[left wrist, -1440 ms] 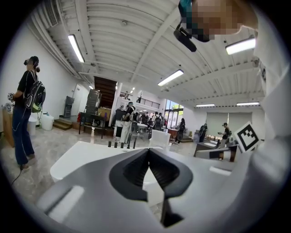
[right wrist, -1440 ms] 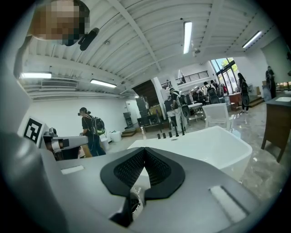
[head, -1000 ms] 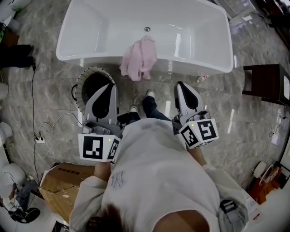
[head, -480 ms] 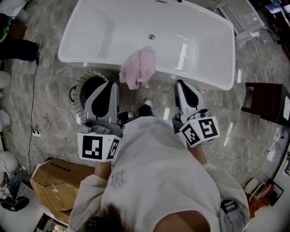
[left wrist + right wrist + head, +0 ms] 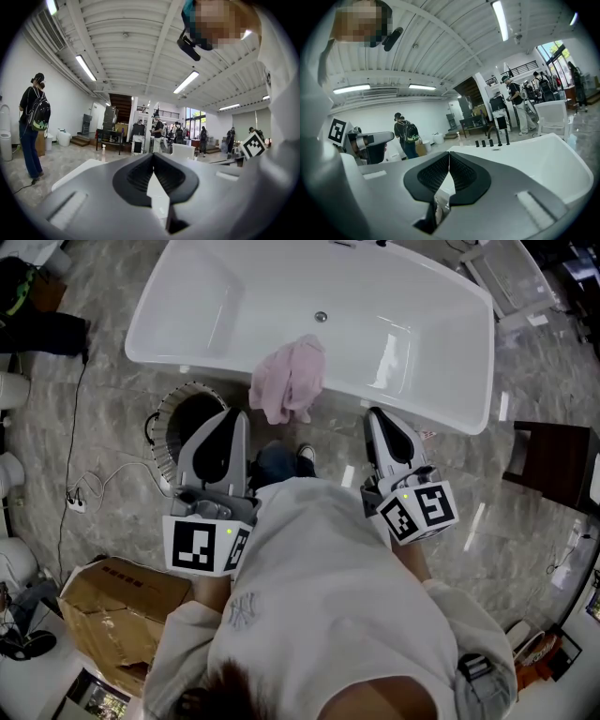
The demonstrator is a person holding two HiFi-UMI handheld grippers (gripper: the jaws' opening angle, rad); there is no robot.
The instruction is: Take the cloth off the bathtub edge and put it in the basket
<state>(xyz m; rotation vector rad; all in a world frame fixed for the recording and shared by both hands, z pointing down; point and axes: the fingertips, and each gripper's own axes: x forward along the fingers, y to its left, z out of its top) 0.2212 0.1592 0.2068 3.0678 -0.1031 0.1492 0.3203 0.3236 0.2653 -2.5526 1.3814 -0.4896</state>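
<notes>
NY-like monogram on sweatshirt, box print unreadable

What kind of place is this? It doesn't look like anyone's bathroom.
Probably a large showroom or workshop hall, not a home: the bathtub stands free on a stone-look floor beside a cardboard box and loose cable, and people stand about under strip lights.

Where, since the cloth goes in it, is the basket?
Head view: the basket stands on the floor beside the bathtub, lower left of the cloth.
</notes>
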